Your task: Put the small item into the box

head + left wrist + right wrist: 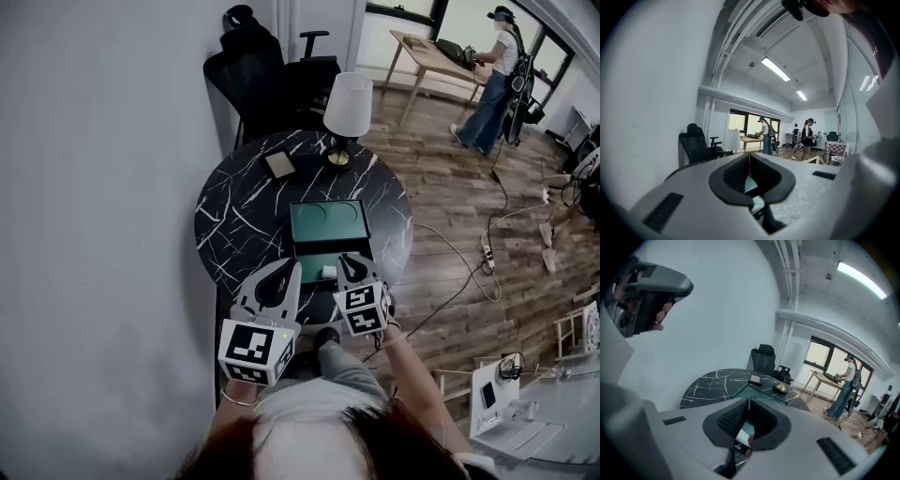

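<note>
One round black marble table (234, 216) fills the middle of the head view. On it lies an open green box (328, 223) with two round hollows in its flat-lying lid. A white-shaded lamp (347, 108) and a tan pad (280, 165) stand beyond it.

Both grippers hover at the table's near edge, just short of the box. Left gripper (750, 157): jaws together, nothing between them, only a sliver of green showing through the gap. Right gripper (749, 401): clenched on the small item (742, 433), a white piece sitting low in the hollow between the pads, above the near rim of the table. There is a reddish bit at its lower edge, too small to identify.

Judgement: the item looks light and stiff, with little surface to hold. It seems likely to twist or slip if pinched at a corner. The grip is best kept across its middle, firm but gentle, until it is over the box.
</note>
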`<state>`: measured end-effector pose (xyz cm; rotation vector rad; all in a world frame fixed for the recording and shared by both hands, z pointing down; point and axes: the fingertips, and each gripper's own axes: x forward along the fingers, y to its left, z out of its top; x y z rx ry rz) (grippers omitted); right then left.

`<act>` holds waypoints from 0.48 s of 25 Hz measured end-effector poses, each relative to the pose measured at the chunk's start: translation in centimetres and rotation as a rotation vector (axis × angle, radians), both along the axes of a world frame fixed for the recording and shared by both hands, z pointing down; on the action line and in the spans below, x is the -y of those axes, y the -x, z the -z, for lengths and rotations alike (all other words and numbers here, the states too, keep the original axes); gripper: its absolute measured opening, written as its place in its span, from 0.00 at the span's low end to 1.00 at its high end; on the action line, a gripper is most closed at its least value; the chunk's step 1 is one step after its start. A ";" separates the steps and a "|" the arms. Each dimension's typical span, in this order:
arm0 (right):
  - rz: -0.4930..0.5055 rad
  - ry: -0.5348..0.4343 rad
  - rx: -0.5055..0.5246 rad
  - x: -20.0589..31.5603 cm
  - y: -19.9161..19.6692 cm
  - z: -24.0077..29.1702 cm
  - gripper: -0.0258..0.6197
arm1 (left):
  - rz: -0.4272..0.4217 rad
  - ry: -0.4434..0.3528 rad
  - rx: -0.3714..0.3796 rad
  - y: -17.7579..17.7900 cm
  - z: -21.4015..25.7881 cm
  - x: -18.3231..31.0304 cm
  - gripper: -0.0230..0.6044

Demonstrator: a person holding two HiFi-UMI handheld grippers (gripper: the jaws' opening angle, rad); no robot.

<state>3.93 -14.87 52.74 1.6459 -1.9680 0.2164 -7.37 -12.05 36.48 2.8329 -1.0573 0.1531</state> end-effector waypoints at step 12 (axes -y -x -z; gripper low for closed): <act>-0.034 -0.102 0.064 -1.0 1.5 4.4 0.09 | 0.009 0.010 -0.011 0.6 -1.1 0.5 0.05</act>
